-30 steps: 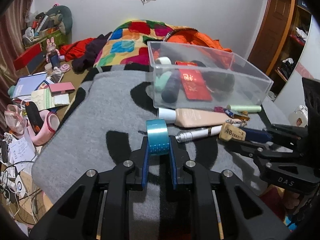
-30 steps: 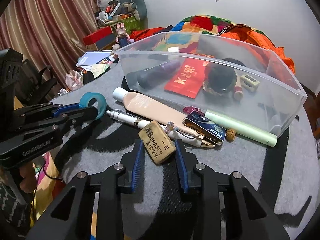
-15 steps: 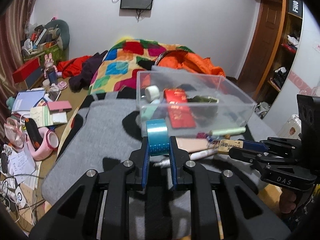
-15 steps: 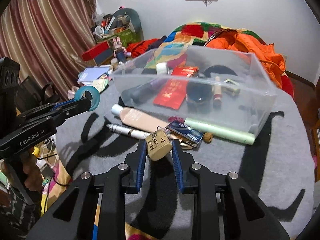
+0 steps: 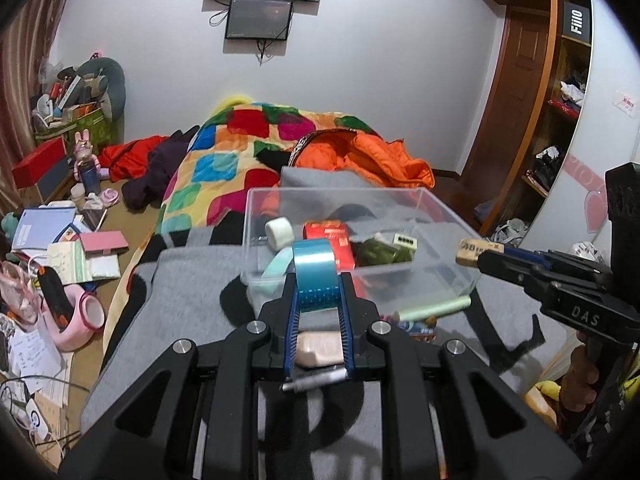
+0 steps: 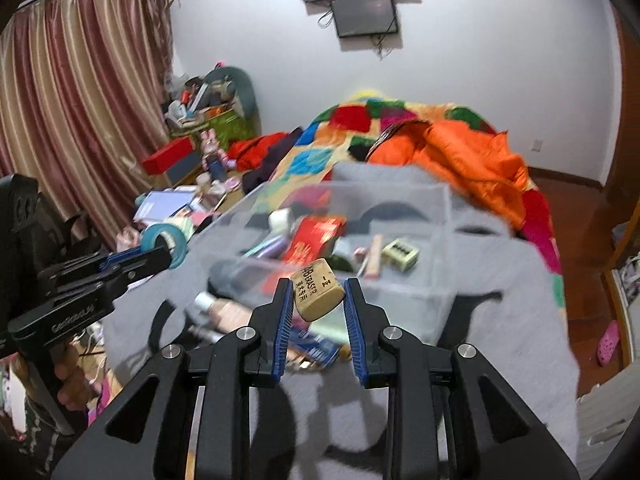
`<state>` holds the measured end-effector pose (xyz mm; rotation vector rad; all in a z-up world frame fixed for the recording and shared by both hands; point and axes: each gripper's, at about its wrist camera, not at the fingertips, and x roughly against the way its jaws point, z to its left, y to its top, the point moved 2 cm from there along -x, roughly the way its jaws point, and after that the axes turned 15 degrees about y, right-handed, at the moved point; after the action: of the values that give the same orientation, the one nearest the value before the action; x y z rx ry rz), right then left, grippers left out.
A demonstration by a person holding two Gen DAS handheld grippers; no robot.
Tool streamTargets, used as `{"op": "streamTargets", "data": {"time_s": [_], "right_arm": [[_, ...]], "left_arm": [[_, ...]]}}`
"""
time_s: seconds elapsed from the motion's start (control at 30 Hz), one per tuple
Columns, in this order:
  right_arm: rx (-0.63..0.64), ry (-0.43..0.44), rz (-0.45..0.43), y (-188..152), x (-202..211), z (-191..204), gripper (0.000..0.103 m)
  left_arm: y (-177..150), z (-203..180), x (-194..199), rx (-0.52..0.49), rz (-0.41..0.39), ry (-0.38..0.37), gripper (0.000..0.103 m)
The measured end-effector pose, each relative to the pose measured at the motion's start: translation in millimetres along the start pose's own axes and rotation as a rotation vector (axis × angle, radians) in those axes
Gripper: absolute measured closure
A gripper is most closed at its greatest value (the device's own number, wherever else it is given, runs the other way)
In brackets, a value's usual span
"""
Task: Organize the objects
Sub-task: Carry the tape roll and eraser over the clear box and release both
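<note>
Above the grey blanket (image 5: pixel 192 296) of the bed, both grippers hang aloft with their loads, each facing the clear plastic bin (image 5: pixel 448 216). Left gripper (image 5: pixel 318 308): pads pinching a roll of teal tape (image 5: pixel 314 276), the roll standing on edge with its hole running crosswise to the fingers. Right gripper (image 6: pixel 316 300): pads clamped on a tan eraser (image 6: pixel 318 294), tilted, its long axis running obliquely across the pads. The bin lies ahead of and below both grippers; in the left wrist view the tape overlaps its near wall, while the eraser (image 5: pixel 478 249) sits over the bin's right-hand rim. Judged from this, the right hand is the nearer to a drop, needing only a short travel inward over the opening; the left must carry forward over the near wall. Already inside the bin: a red packet (image 6: pixel 316 236), a white roll (image 5: pixel 279 231), a small sharpener (image 6: pixel 400 254). Outside it, on the blanket along the near wall: a beige tube (image 5: pixel 320 350), a pale green stick (image 5: pixel 434 309).
</note>
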<state>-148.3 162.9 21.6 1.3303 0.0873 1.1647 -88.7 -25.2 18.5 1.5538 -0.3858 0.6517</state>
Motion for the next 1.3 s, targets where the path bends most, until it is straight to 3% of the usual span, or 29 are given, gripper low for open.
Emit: {"op": "streamTargets", "data": {"time_s": [0.5,0.93,1.3], "right_arm": [[-0.011,-0.078,0.0,24,-30,-29,0.08],[-0.028,-0.104,0.061,13,-57,-41,0.08],[-0.026,-0.108,0.086,10,-60,-39,0.079]], "left_arm": [[30,-18,-36,-0.032,0.001,0.001,0.085],[24,-32,-85,-0.049,0.104,-0.007,0.085],[18,-38,-92,-0.068,0.13,-0.015,0.085]]}}
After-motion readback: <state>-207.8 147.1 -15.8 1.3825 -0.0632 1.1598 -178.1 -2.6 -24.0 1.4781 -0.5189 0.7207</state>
